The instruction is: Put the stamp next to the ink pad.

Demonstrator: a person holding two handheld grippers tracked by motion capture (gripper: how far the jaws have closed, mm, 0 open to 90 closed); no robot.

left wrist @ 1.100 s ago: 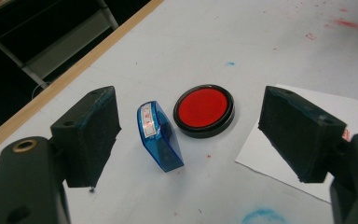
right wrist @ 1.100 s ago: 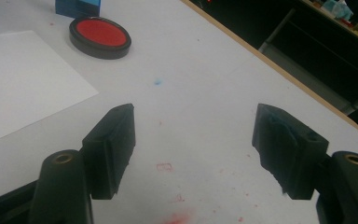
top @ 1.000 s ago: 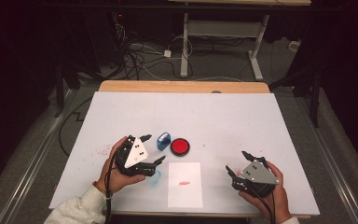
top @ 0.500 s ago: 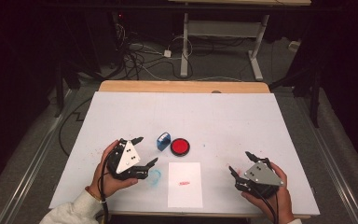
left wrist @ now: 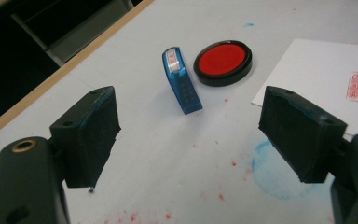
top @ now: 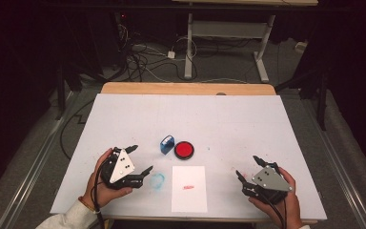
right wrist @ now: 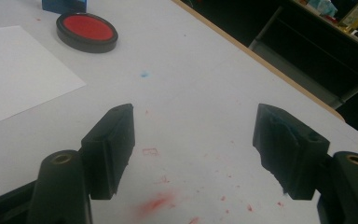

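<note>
Since the earlier frames, left hand-held gripper (top: 139,160) has drawn back toward the near counter edge, away from the blue stamp (top: 167,143) it was close against; right hand-held gripper (top: 248,168) has kept its place. Landmark: red ink pad (top: 184,150), round, black-rimmed, lid off, lying flat on the white counter (top: 228,119). Blue stamp stands just beside the pad on its left, a narrow gap between them as the left gripper view has it, the stamp (left wrist: 181,79) leaning slightly, clear cap end up, next to the pad (left wrist: 223,62). White paper sheet (top: 189,188) lies nearer the person than the pad, a small red stamp mark (top: 188,187) on it; the mark shows again in the left gripper view (left wrist: 356,86). Pale blue ink ring (top: 157,180) on the counter sits to the near left of the pad, just beside the sheet's left edge. Left hand-held gripper: jaws wide apart, nothing between them, pointed toward stamp and pad, well short of both, blue tint on the pads. Right hand-held gripper (right wrist: 193,149): well right of the pad, jaws apart and empty over bare counter with red ink flecks. Pad (right wrist: 87,31) and sheet corner (right wrist: 23,70) lie far off to its upper left.
</note>
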